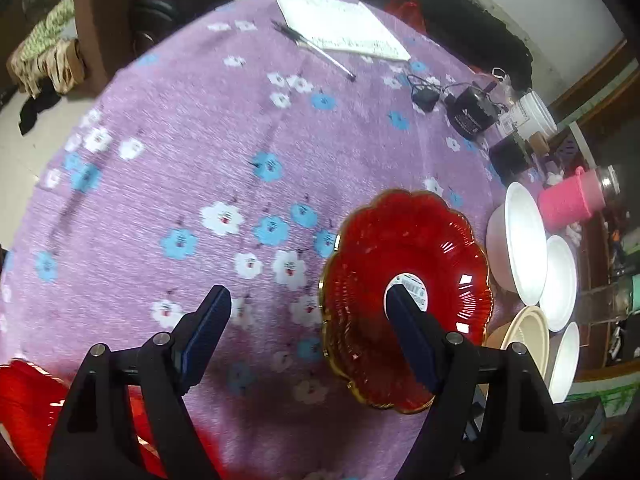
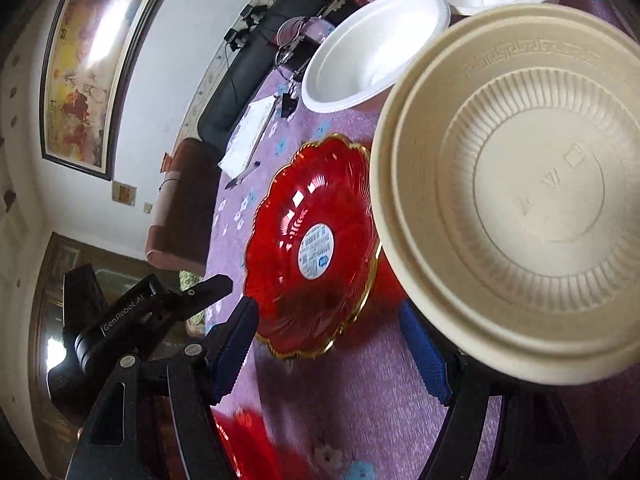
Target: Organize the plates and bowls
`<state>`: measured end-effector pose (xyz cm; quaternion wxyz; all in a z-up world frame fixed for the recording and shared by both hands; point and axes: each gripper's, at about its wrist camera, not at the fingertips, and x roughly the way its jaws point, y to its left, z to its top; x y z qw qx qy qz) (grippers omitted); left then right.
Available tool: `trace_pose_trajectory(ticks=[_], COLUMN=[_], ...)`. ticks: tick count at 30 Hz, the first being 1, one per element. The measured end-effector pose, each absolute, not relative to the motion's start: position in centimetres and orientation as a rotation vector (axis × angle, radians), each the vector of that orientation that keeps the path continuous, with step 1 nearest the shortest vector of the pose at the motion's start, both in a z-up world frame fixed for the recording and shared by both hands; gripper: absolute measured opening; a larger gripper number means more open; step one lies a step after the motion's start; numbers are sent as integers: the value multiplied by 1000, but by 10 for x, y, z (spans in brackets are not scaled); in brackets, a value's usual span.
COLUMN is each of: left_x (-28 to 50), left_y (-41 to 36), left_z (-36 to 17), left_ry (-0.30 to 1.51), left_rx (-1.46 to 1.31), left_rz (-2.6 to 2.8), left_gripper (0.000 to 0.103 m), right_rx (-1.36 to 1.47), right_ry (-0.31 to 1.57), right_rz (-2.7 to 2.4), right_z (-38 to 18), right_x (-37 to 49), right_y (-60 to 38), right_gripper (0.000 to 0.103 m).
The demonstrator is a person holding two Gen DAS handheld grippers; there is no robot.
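Note:
A red scalloped glass plate (image 1: 408, 276) with a gold rim and a white sticker lies on the purple flowered tablecloth (image 1: 200, 140). My left gripper (image 1: 308, 304) is open; its right finger lies over the plate's centre, its left finger over bare cloth. The same plate (image 2: 316, 248) shows in the right wrist view, left of a beige ribbed bowl (image 2: 532, 192). My right gripper (image 2: 328, 320) is open, fingers either side of the plate's near rim, right finger under the beige bowl. White bowls (image 1: 524, 240) (image 2: 376, 48) stand beyond. Another red plate (image 1: 28, 400) (image 2: 248, 444) lies near both grippers.
A notebook (image 1: 340, 28) and pen (image 1: 320, 50) lie at the table's far side. A black speaker (image 1: 472, 112), charger, white tub (image 1: 532, 112) and pink cup (image 1: 572, 200) crowd the right edge. The left gripper body (image 2: 120, 312) shows in the right wrist view.

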<state>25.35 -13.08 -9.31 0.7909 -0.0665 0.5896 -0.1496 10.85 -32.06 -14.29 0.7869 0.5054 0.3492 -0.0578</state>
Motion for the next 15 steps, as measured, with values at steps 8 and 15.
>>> trace_pose_trajectory(ticks=[8, 15], left_x=[250, 245], left_y=[-142, -144], left_z=[-106, -111], left_ry=[1294, 1301], left_rx=[-107, -54], left_rz=[-327, -317], left_gripper=[80, 42], right_rx=[1133, 1130], right_ry=[721, 720], right_rz=[-134, -157], right_z=[-148, -153], right_x=[112, 112], right_y=[-328, -334], right_gripper=[74, 44])
